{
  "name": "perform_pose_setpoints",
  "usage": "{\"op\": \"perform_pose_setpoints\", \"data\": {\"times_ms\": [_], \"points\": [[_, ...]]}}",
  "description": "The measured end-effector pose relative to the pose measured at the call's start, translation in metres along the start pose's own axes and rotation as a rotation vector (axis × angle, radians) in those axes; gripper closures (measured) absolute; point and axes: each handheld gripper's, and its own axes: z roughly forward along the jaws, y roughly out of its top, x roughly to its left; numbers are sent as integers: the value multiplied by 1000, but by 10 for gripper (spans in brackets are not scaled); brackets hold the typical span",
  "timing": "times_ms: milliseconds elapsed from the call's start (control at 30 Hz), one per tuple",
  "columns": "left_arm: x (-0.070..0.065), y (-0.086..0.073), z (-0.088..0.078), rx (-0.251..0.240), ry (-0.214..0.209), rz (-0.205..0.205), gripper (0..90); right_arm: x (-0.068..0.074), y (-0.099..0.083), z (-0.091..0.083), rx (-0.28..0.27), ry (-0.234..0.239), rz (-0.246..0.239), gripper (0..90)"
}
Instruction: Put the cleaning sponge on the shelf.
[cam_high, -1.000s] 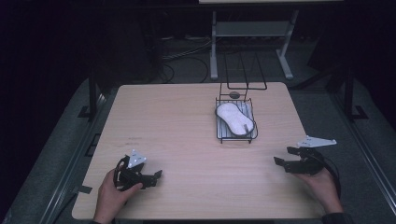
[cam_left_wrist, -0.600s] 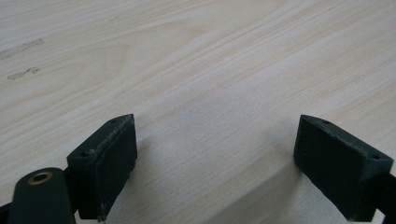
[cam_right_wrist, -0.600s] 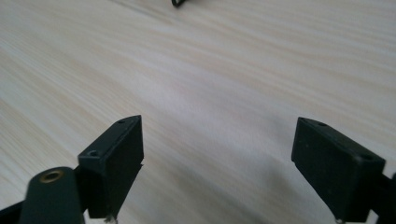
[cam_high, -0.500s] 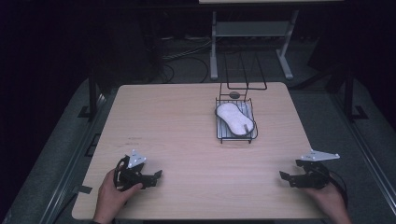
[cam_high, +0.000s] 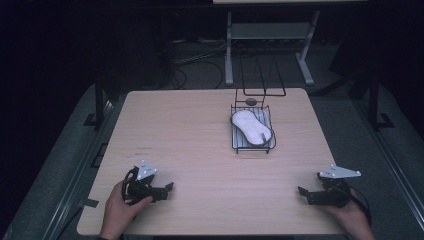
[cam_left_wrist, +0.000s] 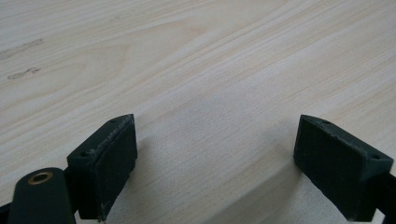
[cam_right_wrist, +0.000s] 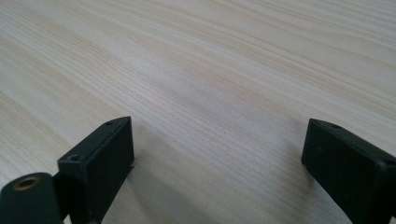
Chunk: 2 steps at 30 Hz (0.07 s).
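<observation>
Since a second ago the right gripper (cam_high: 304, 192) has drawn back toward the near right corner of the table (cam_high: 200, 130), its grey three-cornered plate (cam_high: 340, 173) now lower in the high view than before; the left gripper (cam_high: 169, 188) has kept its place near the front left edge, held in the person's left hand (cam_high: 120, 207); the right hand (cam_high: 350, 215) cups the right gripper from below and behind.

Both grippers are released and hold nothing; in the left gripper view its two black jaws stand wide apart over bare pale wood grain, with a couple of faint dark marks (cam_left_wrist: 23, 60) on the wood at the far left; the right gripper view shows the same wide gap between its jaws, low over bare wood.

Toward the far right part of the table sits a small wire tray (cam_high: 235, 142) with a slatted floor; on it lies a white, peanut-shaped pad or sponge (cam_high: 252, 127), angled from far left to near right; I cannot tell exactly what it is; a thin black wire frame (cam_high: 262, 94) rises at the tray's far end, and a small dark round thing (cam_high: 251, 101) lies just behind the tray; both grippers are well apart from the tray.
</observation>
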Motion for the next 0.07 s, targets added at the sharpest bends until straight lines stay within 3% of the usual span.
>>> {"op": "perform_pose_setpoints", "data": {"times_ms": [67], "points": [[0,0,0,0,0,0,127,0,0,0,0,0,0,88]]}}
